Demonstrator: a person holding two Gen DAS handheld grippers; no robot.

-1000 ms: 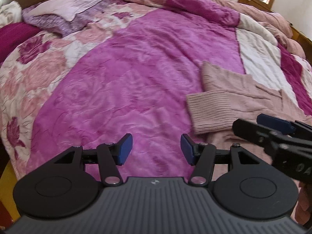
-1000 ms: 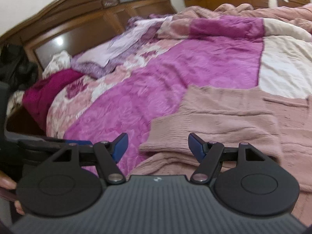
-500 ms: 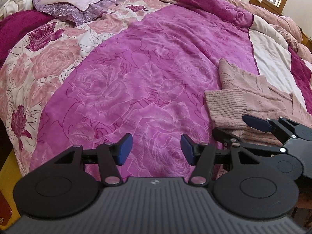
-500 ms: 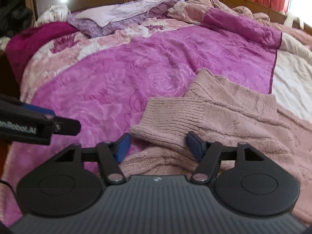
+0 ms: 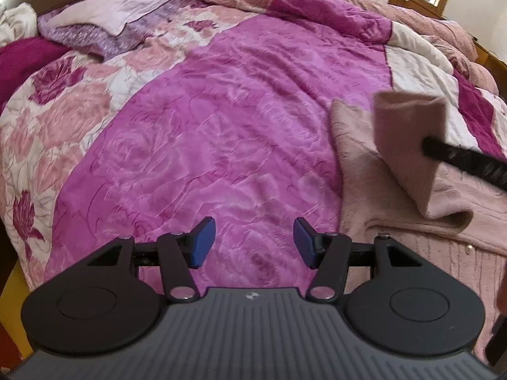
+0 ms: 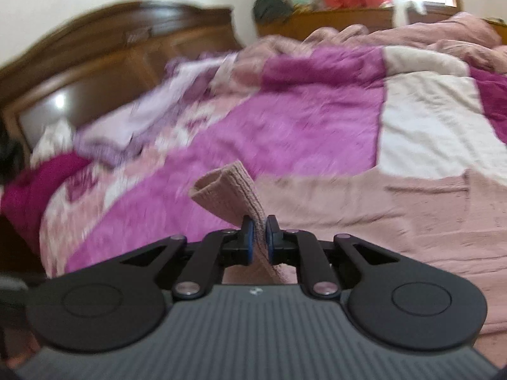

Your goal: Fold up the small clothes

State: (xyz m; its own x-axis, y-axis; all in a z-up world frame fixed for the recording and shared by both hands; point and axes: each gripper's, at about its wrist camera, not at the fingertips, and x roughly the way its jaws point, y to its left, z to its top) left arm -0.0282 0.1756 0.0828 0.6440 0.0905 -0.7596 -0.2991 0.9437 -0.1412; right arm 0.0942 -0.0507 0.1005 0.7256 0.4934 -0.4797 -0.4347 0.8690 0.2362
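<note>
A second ago the right hand-held gripper (image 6: 257,237) stood wide over the sweater (image 6: 396,221) on the bed (image 5: 221,126); its jaws have just been closing and now clench the sleeve (image 6: 231,190), whose cuff is lifted off the sweater. The left hand-held gripper (image 5: 254,242) hangs released as before, nothing between its pads.

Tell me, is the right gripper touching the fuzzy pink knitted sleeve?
Touching. In the right wrist view the right gripper has its jaws closed on the ribbed cuff of the pink knitted sleeve, both blue pads pressing the fabric with no gap.
</note>
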